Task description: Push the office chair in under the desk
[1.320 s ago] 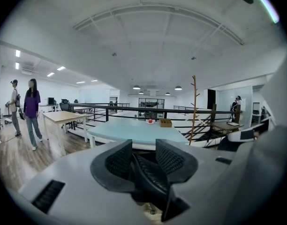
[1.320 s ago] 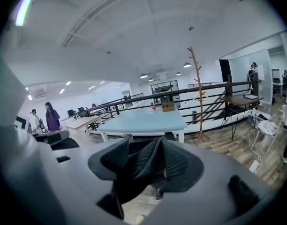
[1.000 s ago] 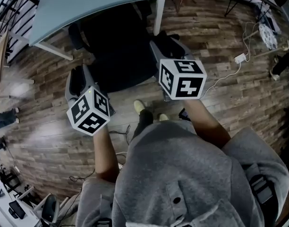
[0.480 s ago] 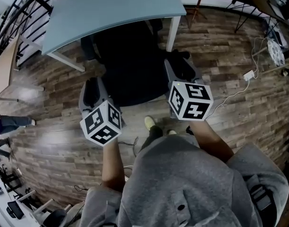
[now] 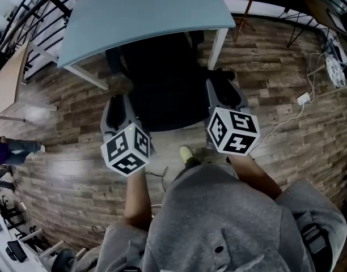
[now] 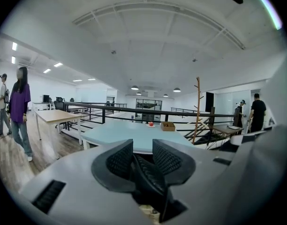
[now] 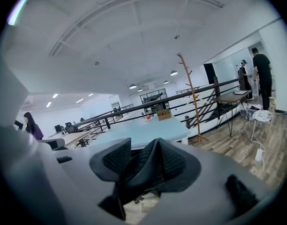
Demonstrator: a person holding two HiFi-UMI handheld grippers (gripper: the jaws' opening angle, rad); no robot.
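The black office chair (image 5: 156, 84) stands half under the light blue desk (image 5: 139, 16), its back toward me. My left gripper (image 5: 119, 100) is at the left edge of the chair back and my right gripper (image 5: 221, 83) at the right edge. In the left gripper view the mesh edge of the chair back (image 6: 150, 177) runs between the pads of the left gripper (image 6: 142, 157), touching both as the jaws are closing. In the right gripper view the chair's edge (image 7: 141, 165) fills the gap of the right gripper (image 7: 143, 159), whose wide jaws are also closing on it.
A white power strip (image 5: 303, 99) with its cable lies on the wood floor at the right. A wooden table (image 5: 6, 78) stands at the left. A coat stand (image 7: 192, 93) and a black railing are beyond the desk. People stand far off (image 6: 19, 107) (image 7: 263, 78).
I have stepped toward the desk, which now shows more fully. Both grippers kept their places at the chair back's sides, and the chair seems slightly further under the desk.
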